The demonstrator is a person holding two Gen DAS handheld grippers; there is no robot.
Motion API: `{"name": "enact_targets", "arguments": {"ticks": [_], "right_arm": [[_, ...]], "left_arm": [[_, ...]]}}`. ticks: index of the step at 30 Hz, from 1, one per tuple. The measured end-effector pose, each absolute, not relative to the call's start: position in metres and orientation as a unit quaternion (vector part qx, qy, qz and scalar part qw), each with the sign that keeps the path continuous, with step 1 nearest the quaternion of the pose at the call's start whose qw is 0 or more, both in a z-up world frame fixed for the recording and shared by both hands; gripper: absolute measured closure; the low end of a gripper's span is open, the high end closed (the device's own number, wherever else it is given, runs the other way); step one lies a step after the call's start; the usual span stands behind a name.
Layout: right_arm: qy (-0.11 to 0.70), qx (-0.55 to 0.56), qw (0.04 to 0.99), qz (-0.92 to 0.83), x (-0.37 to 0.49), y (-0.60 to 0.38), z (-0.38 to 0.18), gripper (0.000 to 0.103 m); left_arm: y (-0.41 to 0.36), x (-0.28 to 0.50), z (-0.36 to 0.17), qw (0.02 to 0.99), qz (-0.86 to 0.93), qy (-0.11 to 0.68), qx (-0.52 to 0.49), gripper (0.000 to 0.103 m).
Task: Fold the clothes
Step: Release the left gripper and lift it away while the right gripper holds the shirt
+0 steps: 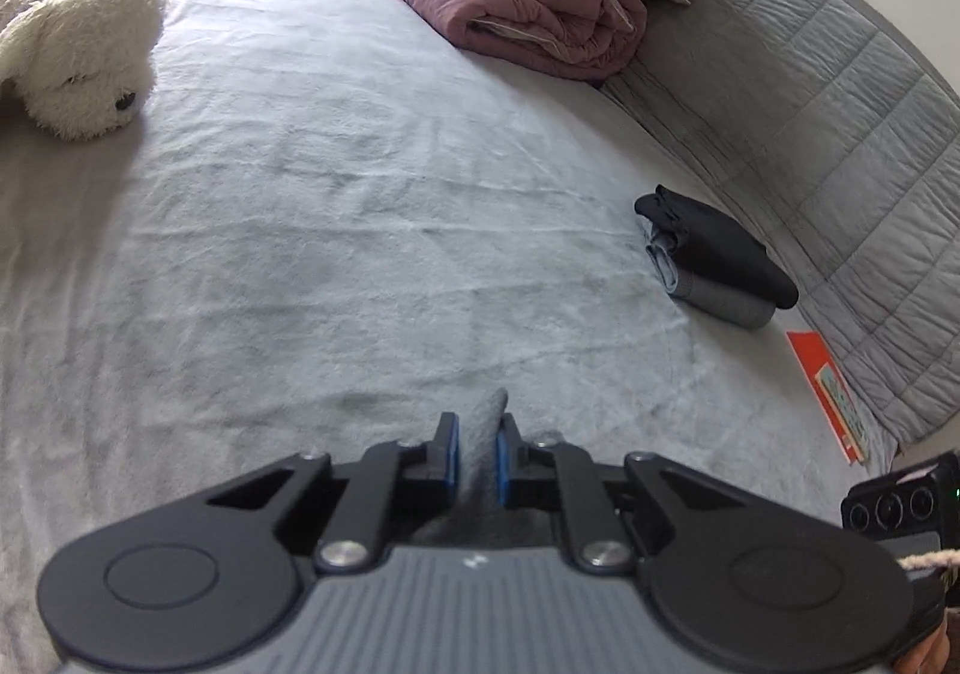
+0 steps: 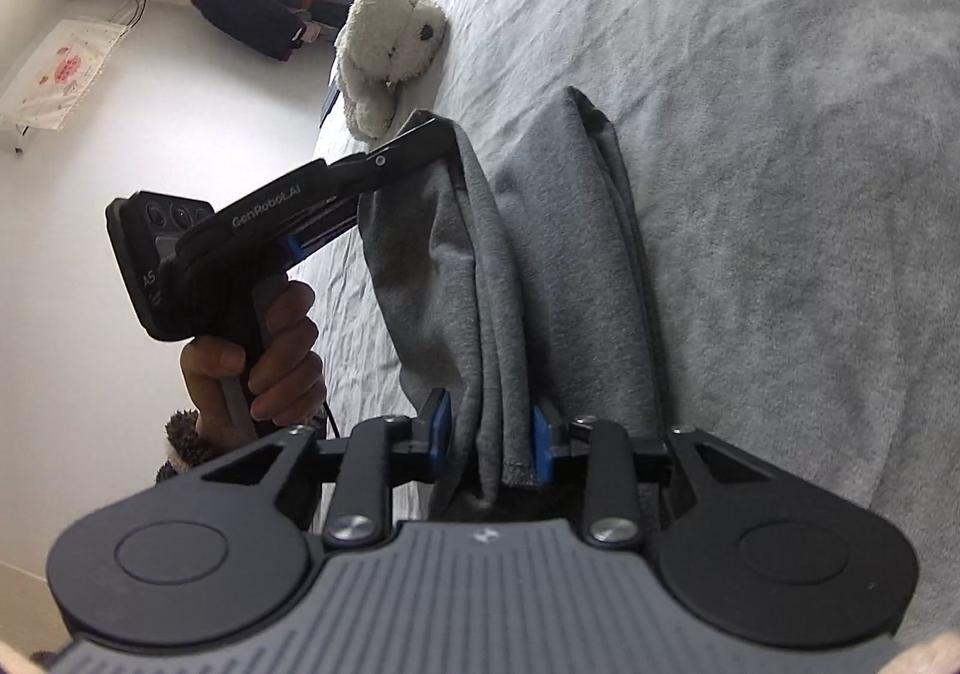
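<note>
A grey fleece garment (image 2: 540, 266) hangs stretched between both grippers above the bed. My left gripper (image 1: 478, 455) is shut on a bunched corner of the grey garment (image 1: 489, 434). It also shows in the right wrist view (image 2: 447, 134), pinching the far end of the cloth. My right gripper (image 2: 491, 434) is shut on the near end, with folds of cloth between its blue pads (image 2: 443, 428). A stack of folded clothes (image 1: 714, 260), black on top of grey, lies on the bed at the right in the left wrist view.
A light grey bedsheet (image 1: 336, 206) covers the bed. A white plush dog (image 1: 72, 56) lies at the far left, also in the right wrist view (image 2: 387, 44). A rolled mauve quilt (image 1: 528, 2), a quilted grey headboard (image 1: 840, 122) and an orange booklet (image 1: 831, 392) are at the right.
</note>
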State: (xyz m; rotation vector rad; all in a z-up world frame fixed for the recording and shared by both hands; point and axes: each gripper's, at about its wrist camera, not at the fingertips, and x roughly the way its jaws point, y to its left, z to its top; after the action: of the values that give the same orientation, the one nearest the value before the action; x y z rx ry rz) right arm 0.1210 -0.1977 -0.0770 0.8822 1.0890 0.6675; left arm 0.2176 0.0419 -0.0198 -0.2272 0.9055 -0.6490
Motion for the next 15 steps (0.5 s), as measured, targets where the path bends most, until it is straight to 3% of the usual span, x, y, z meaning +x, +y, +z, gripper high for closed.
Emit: {"name": "enact_targets", "arguments": {"ticks": [7,15], "right_arm": [[0.489,0.514,0.635,0.306,0.115,-0.218,-0.088,0.088],[0.524,0.543,0.608,0.247,0.109,-0.251,-0.121,0.089]], "left_arm": [[0.015,0.210,-0.006,0.854,-0.303,0.414,-0.088,0.092],[-0.023,0.214,-0.034,0.856,-0.291,0.418,-0.088,0.094]]}}
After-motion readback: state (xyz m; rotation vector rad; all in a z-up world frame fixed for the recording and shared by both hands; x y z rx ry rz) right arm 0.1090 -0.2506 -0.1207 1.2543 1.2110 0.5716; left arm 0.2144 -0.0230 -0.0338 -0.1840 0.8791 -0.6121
